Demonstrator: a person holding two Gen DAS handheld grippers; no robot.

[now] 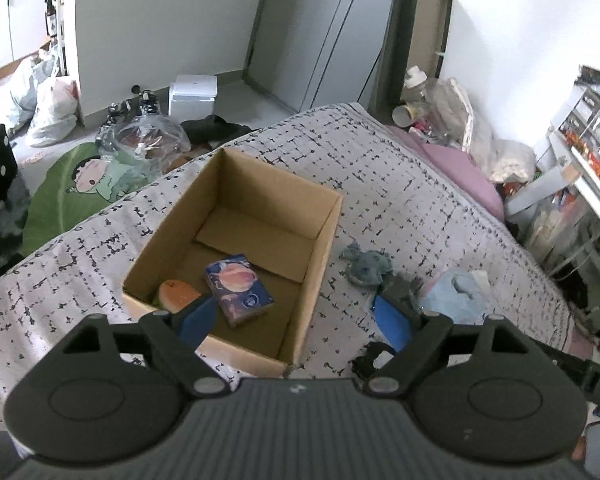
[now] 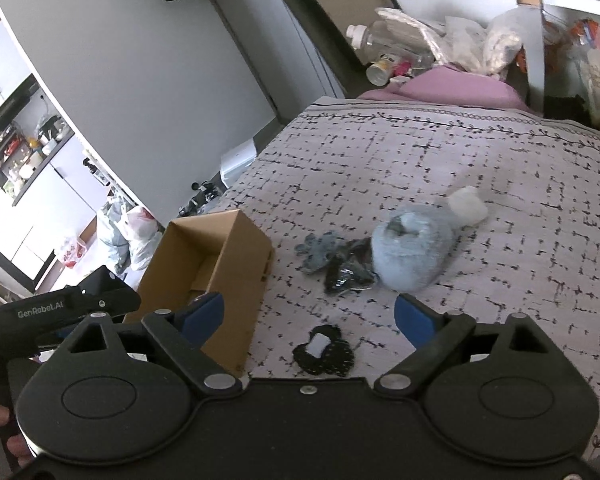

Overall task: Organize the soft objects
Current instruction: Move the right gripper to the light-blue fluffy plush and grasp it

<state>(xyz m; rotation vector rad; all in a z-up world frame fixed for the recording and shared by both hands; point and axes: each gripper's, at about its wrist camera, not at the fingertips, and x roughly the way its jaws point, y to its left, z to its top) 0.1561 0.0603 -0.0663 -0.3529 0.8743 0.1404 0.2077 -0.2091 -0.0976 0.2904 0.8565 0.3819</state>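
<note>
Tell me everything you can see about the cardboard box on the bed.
The cardboard box is plain brown, rectangular and open at the top. It stands upright on the patterned bedspread. A loose-looking cardboard flap covers part of its floor. Inside lie a printed tissue packet and an orange soft item, partly hidden. Neither gripper touches it.

Bed (image 1: 400,184) covered by pale grey spread with black broken-grid print; leaf-vine border along its far edge. Purple pillow (image 2: 452,90) at the far corner. Walls plain white-grey; grey wardrobe doors (image 1: 312,32) behind the bed. Floor beside the bed: green cartoon rug (image 1: 72,196), white box-shaped appliance (image 1: 193,95), stuffed plastic bags (image 1: 54,110). Cluttered shelf unit (image 1: 588,148) on the bed's other side. In the right wrist view, open kitchen shelving (image 2: 24,152) with jars and bottles. Bright, even daylight.
</note>
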